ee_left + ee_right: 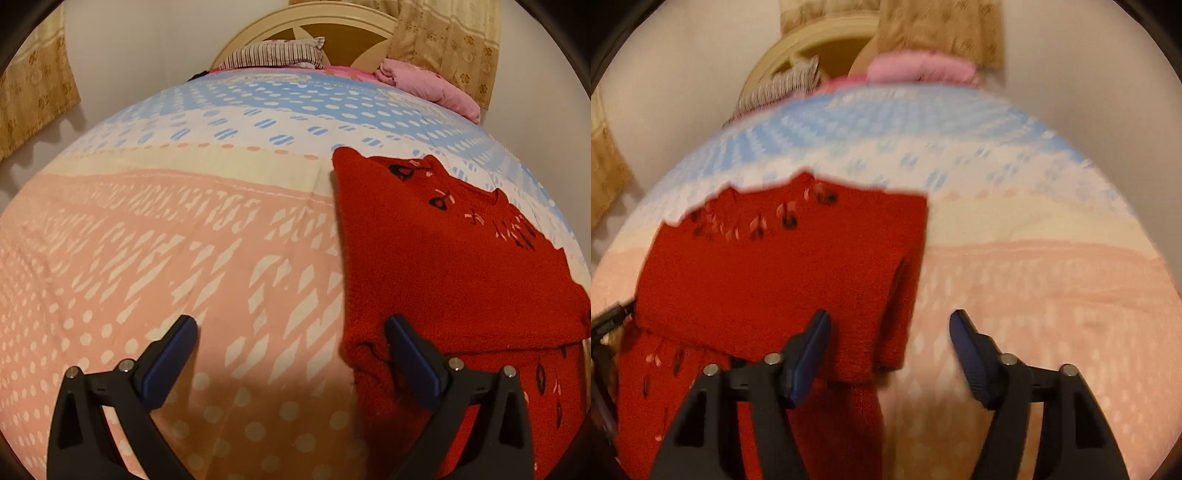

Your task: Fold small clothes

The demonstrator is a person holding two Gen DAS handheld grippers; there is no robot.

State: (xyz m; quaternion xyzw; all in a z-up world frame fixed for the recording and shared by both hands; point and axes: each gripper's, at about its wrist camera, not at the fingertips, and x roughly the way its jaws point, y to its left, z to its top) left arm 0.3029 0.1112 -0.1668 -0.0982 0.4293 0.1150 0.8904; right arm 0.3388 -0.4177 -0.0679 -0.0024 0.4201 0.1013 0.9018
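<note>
A small red knit sweater [450, 258] with dark and pink motifs lies partly folded on the bed, at the right of the left wrist view. In the right wrist view the sweater [768, 273] lies at the left. My left gripper [291, 328] is open and empty, its right finger [410, 354] over the sweater's near left corner. My right gripper [890, 325] is open and empty, its left finger [809, 354] over the sweater's near right edge. A bit of the left gripper [609, 321] shows at the sweater's left edge.
The bedspread [184, 240] is pink near me, cream and blue farther off. A striped pillow [273, 55] and a pink bundle [428, 85] lie by the headboard [332, 26]. Curtains [33, 92] hang at both sides.
</note>
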